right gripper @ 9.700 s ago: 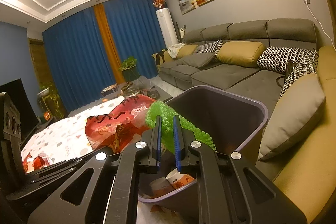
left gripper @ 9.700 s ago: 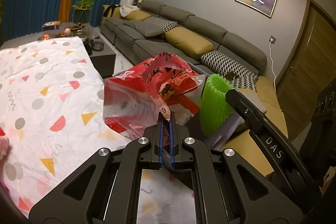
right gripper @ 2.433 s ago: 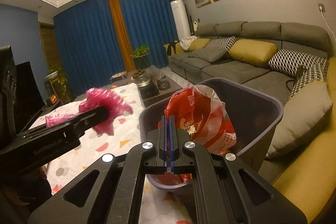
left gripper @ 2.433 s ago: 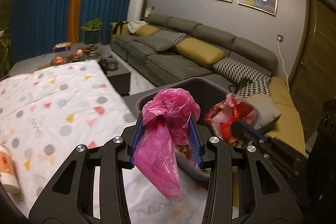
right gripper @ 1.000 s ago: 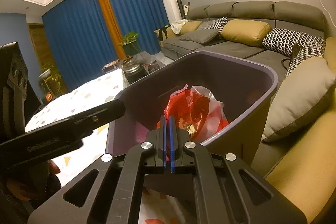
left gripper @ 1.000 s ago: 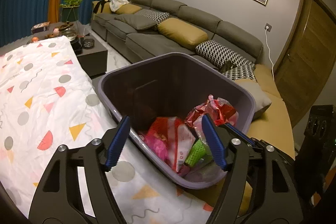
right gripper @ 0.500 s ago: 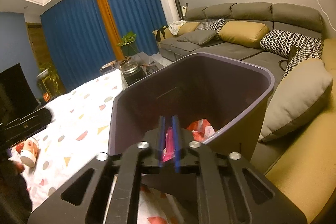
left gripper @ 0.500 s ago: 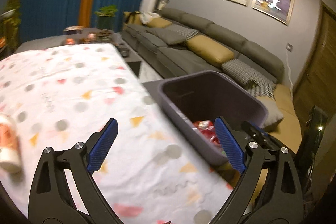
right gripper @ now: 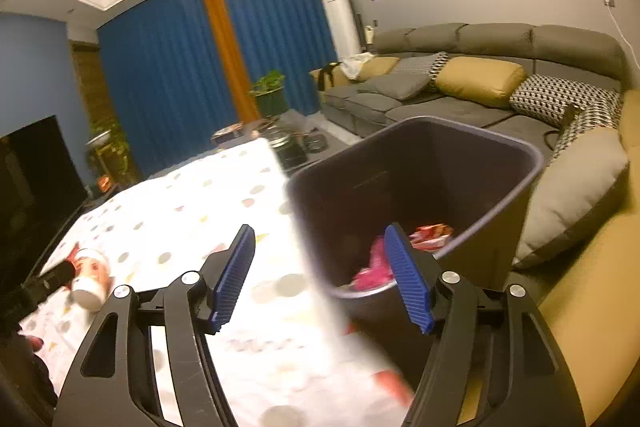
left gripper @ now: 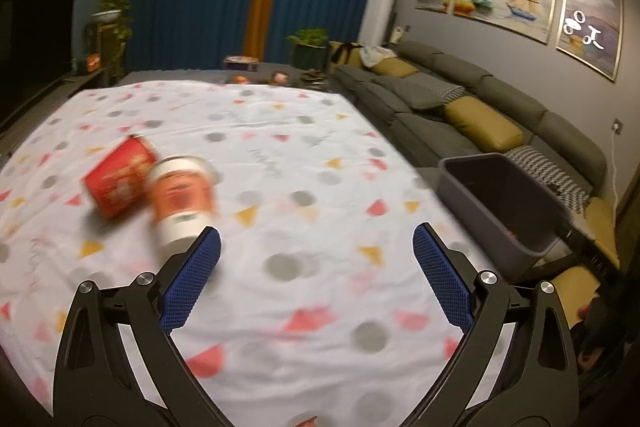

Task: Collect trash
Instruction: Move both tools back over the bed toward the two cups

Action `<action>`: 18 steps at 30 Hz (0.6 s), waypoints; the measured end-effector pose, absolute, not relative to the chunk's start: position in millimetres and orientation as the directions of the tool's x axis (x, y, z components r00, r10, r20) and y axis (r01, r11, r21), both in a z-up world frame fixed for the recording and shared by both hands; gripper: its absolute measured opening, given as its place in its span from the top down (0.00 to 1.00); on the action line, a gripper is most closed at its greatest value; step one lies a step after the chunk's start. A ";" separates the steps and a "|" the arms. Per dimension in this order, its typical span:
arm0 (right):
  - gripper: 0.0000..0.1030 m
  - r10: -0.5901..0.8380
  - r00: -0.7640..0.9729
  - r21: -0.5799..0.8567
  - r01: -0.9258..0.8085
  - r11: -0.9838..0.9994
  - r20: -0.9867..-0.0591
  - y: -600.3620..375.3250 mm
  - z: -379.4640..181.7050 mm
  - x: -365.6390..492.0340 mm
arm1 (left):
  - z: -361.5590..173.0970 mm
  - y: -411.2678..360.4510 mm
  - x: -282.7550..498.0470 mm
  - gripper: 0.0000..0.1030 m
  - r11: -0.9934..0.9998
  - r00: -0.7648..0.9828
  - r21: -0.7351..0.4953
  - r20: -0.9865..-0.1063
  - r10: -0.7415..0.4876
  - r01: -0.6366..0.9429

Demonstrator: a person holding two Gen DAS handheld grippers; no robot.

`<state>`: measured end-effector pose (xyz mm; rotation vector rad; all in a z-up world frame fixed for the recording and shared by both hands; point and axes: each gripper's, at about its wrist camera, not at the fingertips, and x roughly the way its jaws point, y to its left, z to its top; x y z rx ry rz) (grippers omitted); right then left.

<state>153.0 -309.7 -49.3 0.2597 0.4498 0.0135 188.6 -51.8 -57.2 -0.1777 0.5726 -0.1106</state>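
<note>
A white-and-orange paper cup lies on its side on the patterned tablecloth, touching a red box. My left gripper hovers just right of the cup, its jaws wide and still opening, with nothing between them. The dark bin stands off the table's right edge. In the right wrist view my right gripper sits before the bin's near rim, jaws opening and holding nothing. A pink bag and a red bag lie inside. The cup shows at far left.
A grey sofa with yellow and patterned cushions runs behind the bin. A low coffee table with dishes stands beyond the table's far end. A dark TV is at the left.
My left gripper swung left, away from the bin, to the cup and red box. My right gripper opened; the red bag it held now lies in the bin.
</note>
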 end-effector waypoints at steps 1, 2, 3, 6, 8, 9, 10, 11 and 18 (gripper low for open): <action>0.33 0.087 0.900 0.256 0.029 0.966 -0.428 -302.3 -48.1 152.0 | -57.1 -45.8 184.9 0.07 0.980 0.836 -0.195 -0.530 -0.143 0.044; 0.32 0.105 0.898 0.261 0.012 0.965 -0.428 -293.6 -46.8 150.9 | -57.0 -36.4 179.4 0.07 0.981 0.839 -0.191 -0.529 -0.127 0.028; 0.31 0.120 0.896 0.264 -0.004 0.965 -0.427 -286.7 -45.2 149.8 | -57.1 -26.7 173.9 0.06 0.982 0.842 -0.190 -0.527 -0.112 0.011; 0.30 0.173 0.886 0.256 -0.064 0.965 -0.430 -256.1 -43.7 145.3 | -57.5 0.1 160.3 0.06 0.979 0.849 -0.199 -0.523 -0.077 -0.034; 0.28 0.203 0.879 0.249 -0.100 0.963 -0.432 -236.1 -42.5 144.6 | -57.5 15.7 152.5 0.06 0.977 0.850 -0.202 -0.524 -0.050 -0.066; 0.28 0.218 0.875 0.249 -0.117 0.961 -0.433 -229.1 -41.5 144.1 | -57.0 23.0 148.5 0.06 0.977 0.851 -0.199 -0.523 -0.036 -0.081; 0.28 0.233 0.870 0.248 -0.133 0.960 -0.434 -220.4 -41.3 144.3 | -56.3 32.5 144.1 0.06 0.976 0.853 -0.192 -0.522 -0.013 -0.102; 0.27 0.246 0.866 0.247 -0.148 0.958 -0.436 -211.0 -41.5 144.7 | -55.5 38.9 141.4 0.06 0.975 0.854 -0.187 -0.520 0.001 -0.116; 0.26 0.340 0.813 0.229 -0.260 0.938 -0.472 -146.1 -47.8 152.6 | -49.0 82.3 123.2 0.06 0.964 0.858 -0.168 -0.505 0.097 -0.208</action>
